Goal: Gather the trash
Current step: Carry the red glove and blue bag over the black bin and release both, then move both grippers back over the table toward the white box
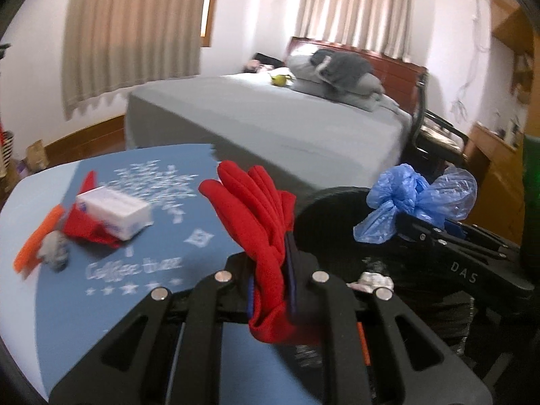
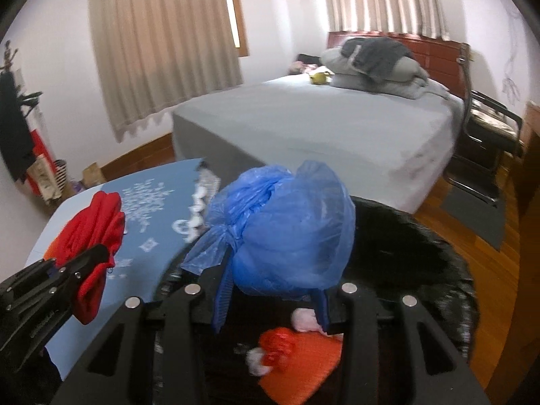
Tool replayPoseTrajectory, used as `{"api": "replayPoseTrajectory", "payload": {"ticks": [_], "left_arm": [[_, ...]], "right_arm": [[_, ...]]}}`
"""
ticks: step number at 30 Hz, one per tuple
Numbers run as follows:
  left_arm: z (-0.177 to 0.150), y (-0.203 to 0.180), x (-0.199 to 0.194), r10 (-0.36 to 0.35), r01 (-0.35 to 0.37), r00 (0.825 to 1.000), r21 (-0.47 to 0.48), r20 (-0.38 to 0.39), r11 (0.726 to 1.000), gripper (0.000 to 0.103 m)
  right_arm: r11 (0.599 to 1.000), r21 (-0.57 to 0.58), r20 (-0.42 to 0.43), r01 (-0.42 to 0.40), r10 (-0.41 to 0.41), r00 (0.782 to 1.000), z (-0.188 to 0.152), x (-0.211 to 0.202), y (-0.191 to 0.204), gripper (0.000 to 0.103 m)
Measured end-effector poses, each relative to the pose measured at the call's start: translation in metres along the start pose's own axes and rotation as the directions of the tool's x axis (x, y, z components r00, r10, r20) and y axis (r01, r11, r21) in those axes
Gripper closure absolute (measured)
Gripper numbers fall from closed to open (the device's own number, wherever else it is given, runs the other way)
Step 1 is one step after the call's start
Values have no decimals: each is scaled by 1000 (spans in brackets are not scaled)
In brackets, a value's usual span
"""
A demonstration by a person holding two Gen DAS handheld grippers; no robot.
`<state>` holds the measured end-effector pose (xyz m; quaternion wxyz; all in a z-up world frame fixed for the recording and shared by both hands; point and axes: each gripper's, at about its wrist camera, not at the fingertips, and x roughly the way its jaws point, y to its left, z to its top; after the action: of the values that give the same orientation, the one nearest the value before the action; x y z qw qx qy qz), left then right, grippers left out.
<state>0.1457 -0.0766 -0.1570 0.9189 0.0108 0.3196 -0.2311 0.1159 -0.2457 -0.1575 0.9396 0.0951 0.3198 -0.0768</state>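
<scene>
Bedroom, blue surface (image 1: 141, 297) beside bed. Left gripper (image 1: 271, 270) fingers clamped on red cloth (image 1: 260, 212); right gripper (image 2: 273, 290) fingers part-open around blue bag (image 2: 287, 233), over black bin (image 2: 405, 253). Carry step; next, release both over bin.

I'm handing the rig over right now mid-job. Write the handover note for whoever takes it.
Left gripper: shut on the red cloth.
Right gripper: shut on the knotted blue plastic bag, over the black trash bag.
Done: orange and red scraps already lie in the trash bag.
Left: drop both items in; white box, orange piece and grey wad remain on the blue table.
</scene>
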Motion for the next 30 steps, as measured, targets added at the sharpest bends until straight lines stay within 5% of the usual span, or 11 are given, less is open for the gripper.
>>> {"api": "replayPoseTrajectory", "payload": {"ticks": [12, 15, 17, 22, 30], "left_arm": [[-10, -51, 30, -96, 100, 994, 70, -50, 993, 88], [-9, -58, 34, -98, 103, 994, 90, -55, 991, 68], [-8, -57, 32, -89, 93, 995, 105, -39, 990, 46], [-7, -37, 24, -42, 43, 999, 69, -17, 997, 39], [-10, 21, 7, 92, -92, 996, -22, -4, 996, 32]], "right_arm": [[991, 78, -14, 113, -112, 994, -11, -10, -60, 59], [986, 88, -12, 139, -138, 990, -12, -12, -70, 49], [983, 90, -6, 161, -162, 987, -12, -12, -74, 33], [979, 84, 18, 185, -188, 982, -15, -16, -70, 9], [991, 42, 32, 125, -126, 992, -11, -9, -42, 6]]}}
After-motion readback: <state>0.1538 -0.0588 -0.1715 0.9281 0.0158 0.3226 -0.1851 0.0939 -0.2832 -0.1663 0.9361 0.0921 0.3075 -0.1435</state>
